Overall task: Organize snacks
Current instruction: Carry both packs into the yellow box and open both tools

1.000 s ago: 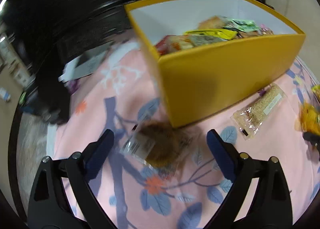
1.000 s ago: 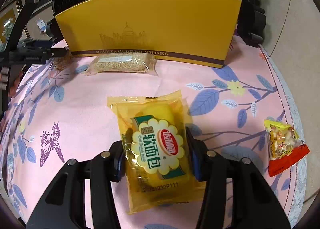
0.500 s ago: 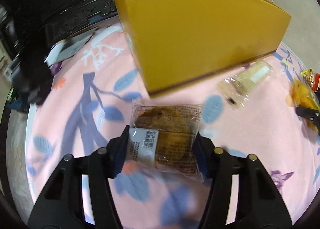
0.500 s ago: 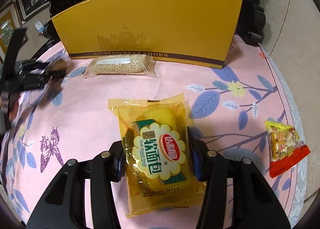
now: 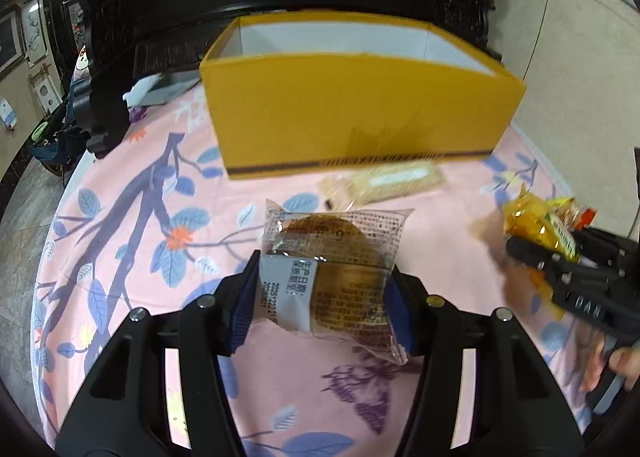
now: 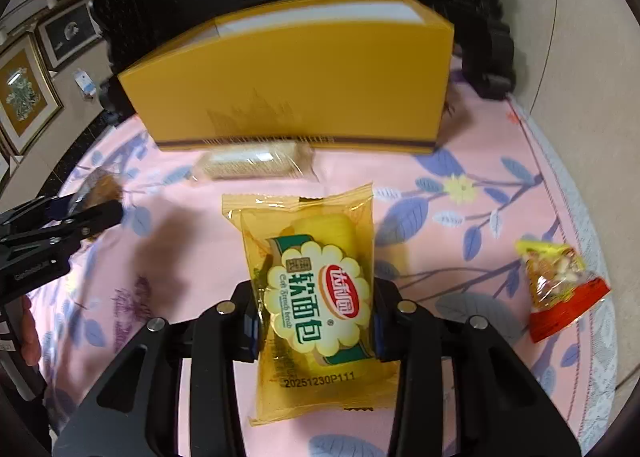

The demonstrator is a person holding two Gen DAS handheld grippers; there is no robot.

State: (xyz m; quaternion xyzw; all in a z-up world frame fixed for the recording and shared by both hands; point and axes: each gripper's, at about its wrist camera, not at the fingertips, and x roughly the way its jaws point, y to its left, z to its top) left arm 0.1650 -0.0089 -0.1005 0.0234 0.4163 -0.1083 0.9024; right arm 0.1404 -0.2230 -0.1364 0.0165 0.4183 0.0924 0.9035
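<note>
both packets are pinched only by slippery film, the left gripper (image 5: pixel 324 297) holding the brown cake packet (image 5: pixel 336 269) and the right gripper (image 6: pixel 316 325) the soft bread packet (image 6: pixel 316 293), its jaws having just tightened, so either could slide free before reaching the yellow box (image 5: pixel 360 113).

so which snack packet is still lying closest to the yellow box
The clear sesame bar packet, flat on the cloth right against the box's front. The red and yellow packet lies far off at the table edge.

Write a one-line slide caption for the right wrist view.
Right gripper clamps a yellow bread packet above the pink floral cloth, facing the yellow box.
</note>
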